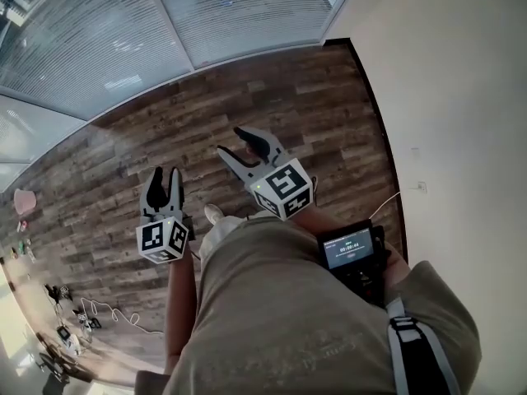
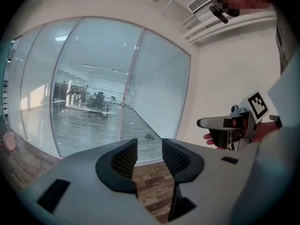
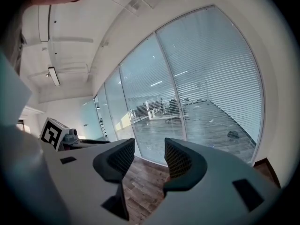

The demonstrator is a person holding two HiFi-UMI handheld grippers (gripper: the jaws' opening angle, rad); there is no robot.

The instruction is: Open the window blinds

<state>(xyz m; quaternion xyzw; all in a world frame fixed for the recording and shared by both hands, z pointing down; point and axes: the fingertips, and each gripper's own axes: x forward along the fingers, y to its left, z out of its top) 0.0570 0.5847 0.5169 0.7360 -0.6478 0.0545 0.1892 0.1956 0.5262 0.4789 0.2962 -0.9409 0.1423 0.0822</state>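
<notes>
Head view: left gripper [image 1: 164, 175] and right gripper [image 1: 231, 142] are held above the wood floor [image 1: 280, 105], jaws apart, nothing between them. Window blinds [image 1: 239, 11] cover the glass wall ahead, well apart from both grippers.

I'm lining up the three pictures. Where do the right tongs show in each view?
Head view: right tongs, near the centre, pointing up-left.
Left gripper view: at the right, mid-height, seen side-on.
Right gripper view: bottom centre, open, nothing between them.
Shared landmark: the window blinds, in all three.
</notes>
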